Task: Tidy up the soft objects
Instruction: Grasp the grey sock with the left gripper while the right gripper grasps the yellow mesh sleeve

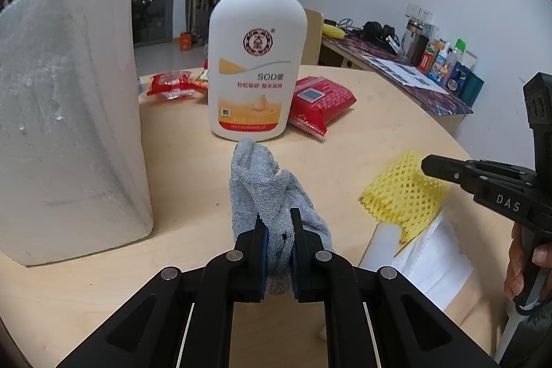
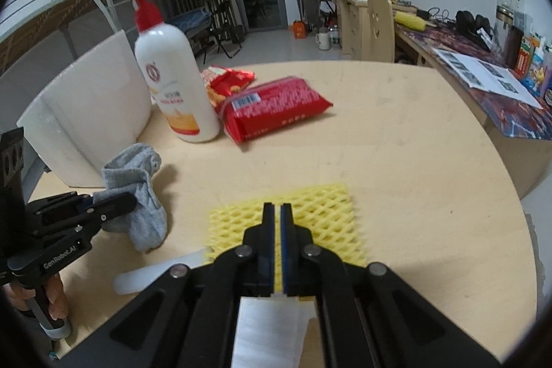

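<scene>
L gripper (image 1: 277, 223) clamped on grey sock (image 1: 265, 192), bunched upright btwn pads, just in front of lotion bottle (image 1: 257, 57). R gripper (image 2: 277, 212) pinched shut on near edge of yellow foam net (image 2: 310, 212), flat on table (image 2: 414, 161). Both tilt down.

Right gripper (image 2: 277, 212) pinched tight on flat yellow foam mesh sleeve (image 2: 310, 212), lying on round pale wooden table (image 2: 414, 161). Left gripper (image 2: 127, 202) clamps crumpled grey knitted sock (image 2: 141, 195). Behind: white pump bottle with red top (image 2: 172, 75), red plastic packet (image 2: 276, 109).
</scene>
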